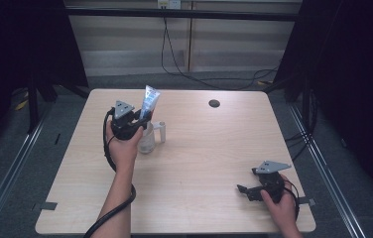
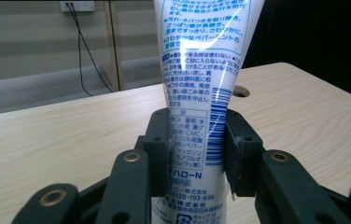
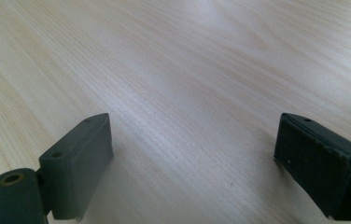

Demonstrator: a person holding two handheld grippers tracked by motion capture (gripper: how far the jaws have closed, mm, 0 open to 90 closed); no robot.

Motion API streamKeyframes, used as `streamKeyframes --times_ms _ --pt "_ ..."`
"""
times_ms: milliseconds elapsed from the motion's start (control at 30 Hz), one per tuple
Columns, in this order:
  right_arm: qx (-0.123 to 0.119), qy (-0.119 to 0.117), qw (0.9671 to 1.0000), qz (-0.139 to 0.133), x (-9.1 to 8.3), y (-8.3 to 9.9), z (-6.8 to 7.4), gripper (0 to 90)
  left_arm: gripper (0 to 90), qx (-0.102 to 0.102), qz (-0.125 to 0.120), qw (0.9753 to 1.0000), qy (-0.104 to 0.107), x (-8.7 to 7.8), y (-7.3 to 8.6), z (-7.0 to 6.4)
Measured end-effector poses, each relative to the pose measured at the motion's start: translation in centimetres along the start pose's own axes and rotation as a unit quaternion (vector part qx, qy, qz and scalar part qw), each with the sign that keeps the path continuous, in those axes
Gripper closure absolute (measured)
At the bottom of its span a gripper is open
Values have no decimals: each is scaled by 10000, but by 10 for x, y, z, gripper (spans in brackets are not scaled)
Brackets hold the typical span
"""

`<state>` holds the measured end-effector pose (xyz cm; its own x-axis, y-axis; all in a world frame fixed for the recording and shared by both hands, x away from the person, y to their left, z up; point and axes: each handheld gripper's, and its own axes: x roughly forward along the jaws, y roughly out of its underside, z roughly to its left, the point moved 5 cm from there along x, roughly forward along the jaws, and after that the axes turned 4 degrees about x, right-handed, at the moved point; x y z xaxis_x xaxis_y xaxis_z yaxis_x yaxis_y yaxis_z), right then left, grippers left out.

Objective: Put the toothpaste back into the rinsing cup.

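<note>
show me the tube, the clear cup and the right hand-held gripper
tube [image 2: 190, 93]: left gripper view, printed white body above the jaws
clear cup [image 1: 147, 141]: high view, its side wall below the tube
right hand-held gripper [image 1: 243, 190]: high view, between its open jaws

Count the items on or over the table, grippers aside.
2: a toothpaste tube clamped upright in the left gripper, and a clear mug standing on the table under that hand. Something behind the hand may be hidden.
</note>
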<state>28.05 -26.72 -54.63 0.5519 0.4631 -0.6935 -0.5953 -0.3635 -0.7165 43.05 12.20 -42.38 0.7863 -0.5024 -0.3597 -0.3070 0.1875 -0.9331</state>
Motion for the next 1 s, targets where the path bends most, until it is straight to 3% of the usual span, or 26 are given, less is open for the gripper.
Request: streamKeyframes --times_ms 100,500,1000 --pt "8 1 10000 3 0 0 0 109 663 -90 -9 10000 -7 1 3 2" --pt "0 1 10000 0 0 0 0 109 659 -44 29 9999 -106 2 11 3" --pt "6 1 10000 2 0 0 0 109 656 -165 10 9998 -101 4 21 3"
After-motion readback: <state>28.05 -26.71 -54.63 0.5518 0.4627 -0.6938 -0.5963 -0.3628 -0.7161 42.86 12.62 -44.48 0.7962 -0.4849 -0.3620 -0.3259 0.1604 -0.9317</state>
